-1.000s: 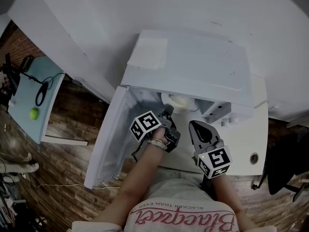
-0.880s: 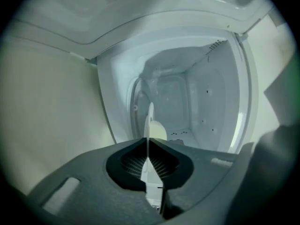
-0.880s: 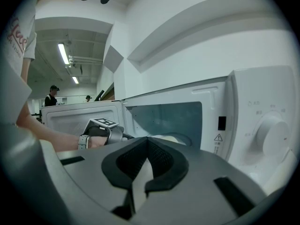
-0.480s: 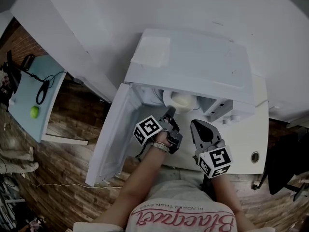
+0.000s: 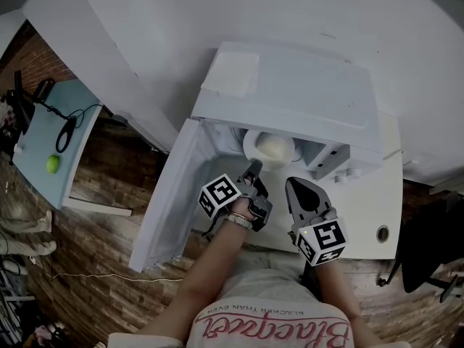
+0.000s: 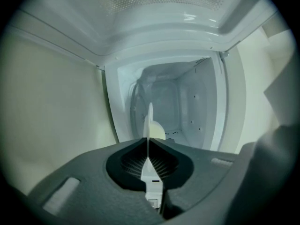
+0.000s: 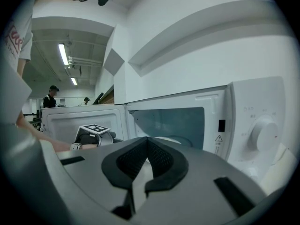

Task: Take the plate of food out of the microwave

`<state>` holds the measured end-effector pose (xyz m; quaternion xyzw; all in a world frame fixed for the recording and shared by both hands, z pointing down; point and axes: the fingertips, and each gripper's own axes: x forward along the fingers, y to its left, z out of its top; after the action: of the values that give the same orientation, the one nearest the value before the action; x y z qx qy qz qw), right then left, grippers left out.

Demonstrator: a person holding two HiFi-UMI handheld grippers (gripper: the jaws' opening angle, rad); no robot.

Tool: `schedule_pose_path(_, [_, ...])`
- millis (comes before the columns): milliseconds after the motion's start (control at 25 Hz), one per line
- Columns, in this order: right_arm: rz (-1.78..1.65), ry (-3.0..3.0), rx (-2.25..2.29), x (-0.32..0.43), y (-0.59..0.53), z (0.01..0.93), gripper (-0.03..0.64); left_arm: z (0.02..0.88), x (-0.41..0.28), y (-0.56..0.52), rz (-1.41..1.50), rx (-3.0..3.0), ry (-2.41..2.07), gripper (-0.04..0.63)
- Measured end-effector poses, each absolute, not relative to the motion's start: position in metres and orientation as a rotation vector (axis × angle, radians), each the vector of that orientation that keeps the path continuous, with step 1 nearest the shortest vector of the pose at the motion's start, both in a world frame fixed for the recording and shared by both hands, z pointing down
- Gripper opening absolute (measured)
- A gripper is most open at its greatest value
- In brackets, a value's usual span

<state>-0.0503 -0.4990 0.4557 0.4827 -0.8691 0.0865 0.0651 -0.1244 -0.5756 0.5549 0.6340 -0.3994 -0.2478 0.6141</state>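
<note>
A white microwave [image 5: 297,100] stands with its door [image 5: 170,201] swung open to the left. A white plate [image 5: 270,149] with a pale heap of food sits at the mouth of the cavity, partly under the top. My left gripper [image 5: 254,167] is shut on the plate's near rim. In the left gripper view the plate [image 6: 150,118] shows edge-on between the jaws of the left gripper [image 6: 149,142], with the food [image 6: 158,131] just beyond. My right gripper [image 5: 291,185] hovers shut and empty in front of the control panel. In its own view the right gripper [image 7: 147,142] faces the microwave.
The microwave's dial [image 7: 262,132] and control panel are at the right. A folded white cloth [image 5: 233,75] lies on the microwave's top. A white counter [image 5: 377,209] carries the oven. At the far left stands a pale blue table [image 5: 51,140] with a green ball and cables.
More of the plate now shows out from under the microwave's top. The left gripper has drawn back slightly with it. The right gripper has hardly moved.
</note>
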Motion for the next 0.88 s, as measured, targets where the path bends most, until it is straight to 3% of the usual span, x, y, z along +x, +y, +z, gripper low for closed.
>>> schedule_pose_path(880, [0.176,-2.667,1.379,-0.035,-0.464,0.424,0.009,0.524,-0.125,-0.525,-0.701,1.397,-0.957,0.017])
